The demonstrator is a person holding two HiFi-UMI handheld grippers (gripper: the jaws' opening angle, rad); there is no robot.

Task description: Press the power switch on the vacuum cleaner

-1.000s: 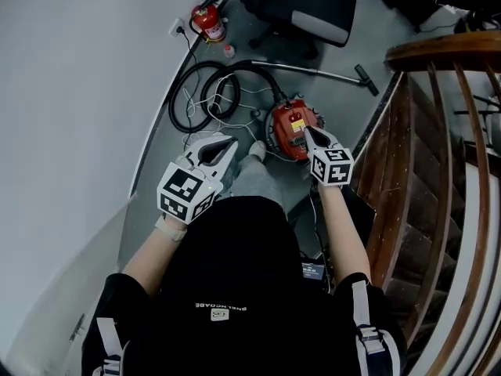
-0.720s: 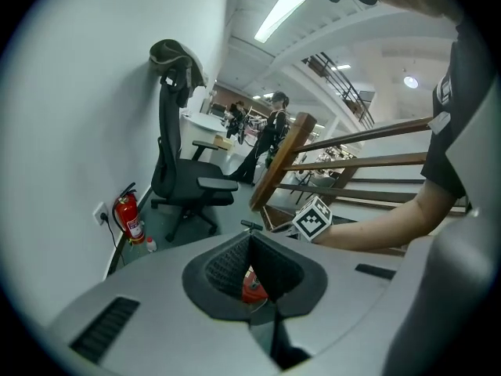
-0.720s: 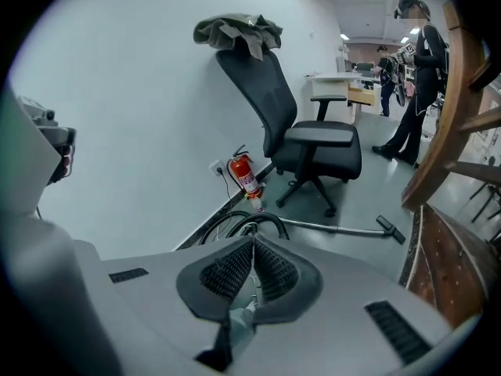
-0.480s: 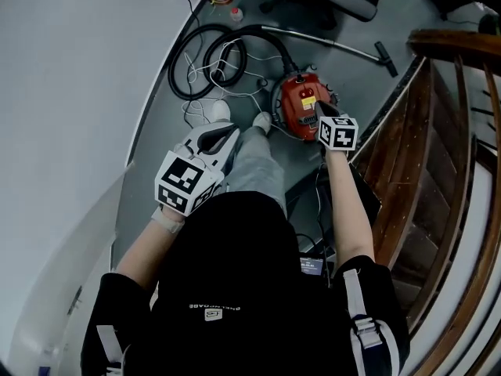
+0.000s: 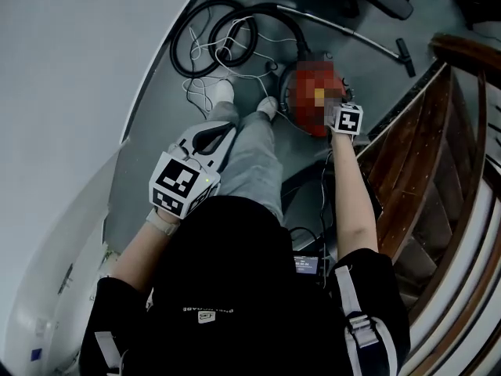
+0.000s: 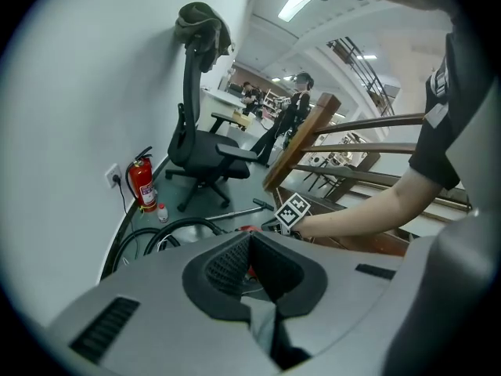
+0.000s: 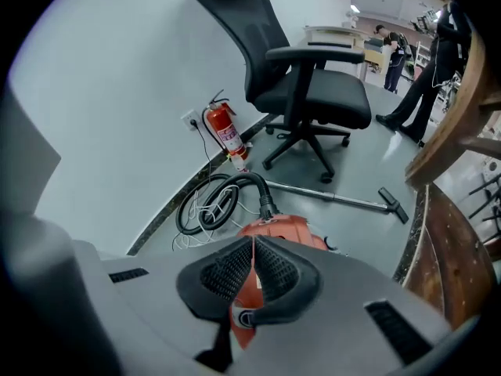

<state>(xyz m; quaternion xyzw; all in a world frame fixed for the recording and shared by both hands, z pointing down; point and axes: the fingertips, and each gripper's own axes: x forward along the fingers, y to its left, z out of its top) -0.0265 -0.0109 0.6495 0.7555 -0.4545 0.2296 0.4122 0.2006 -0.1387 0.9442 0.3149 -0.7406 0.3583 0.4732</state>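
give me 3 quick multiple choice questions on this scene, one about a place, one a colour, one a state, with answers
1. Where does the fire extinguisher stand?
A on the wooden stairs
B on the chair seat
C at the foot of the wall

2. What colour is the vacuum cleaner body?
A red
B blue
C green

3. How do the jaws of the right gripper stand?
A wide apart
B shut together, holding nothing
C clamped on the hose

Answers:
1 C: the right gripper view shows it upright at the wall's base.
2 A: its red shell shows just beyond the jaws.
3 B: the jaws meet at their tips with nothing between them.
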